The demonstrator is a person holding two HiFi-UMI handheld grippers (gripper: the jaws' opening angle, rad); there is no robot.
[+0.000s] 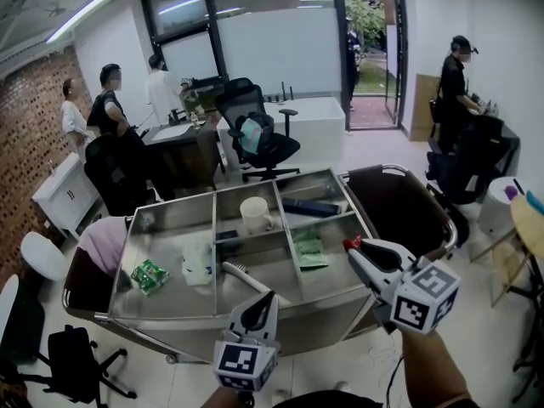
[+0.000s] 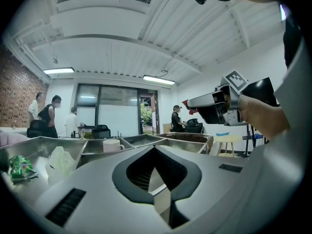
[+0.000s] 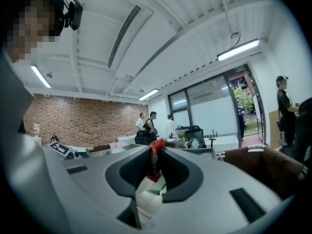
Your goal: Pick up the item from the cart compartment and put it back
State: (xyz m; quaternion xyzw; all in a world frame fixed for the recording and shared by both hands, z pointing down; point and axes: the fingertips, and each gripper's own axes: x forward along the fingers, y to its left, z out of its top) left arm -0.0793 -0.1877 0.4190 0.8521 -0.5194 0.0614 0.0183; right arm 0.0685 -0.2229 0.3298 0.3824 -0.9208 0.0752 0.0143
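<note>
The steel cart [image 1: 327,320] has several compartments and stands below me in the head view. My right gripper [image 1: 351,246] hovers over the cart's right edge, shut on a small red item [image 1: 351,243]. The right gripper view shows that red item [image 3: 153,155] pinched upright between the jaws of the right gripper [image 3: 155,149]. My left gripper [image 1: 270,297] is held low at the cart's front wall; its jaws meet with nothing between them [image 2: 155,149]. From the left gripper view, the right gripper [image 2: 189,103] is high at the right.
In the compartments lie a white mug [image 1: 254,213], a green packet [image 1: 149,274], a white crumpled bag [image 1: 197,262], a brush [image 1: 245,274], a flat green packet [image 1: 309,249] and a dark long item [image 1: 310,207]. A brown bag [image 1: 399,204] hangs on the cart's right. Office chairs and people stand behind.
</note>
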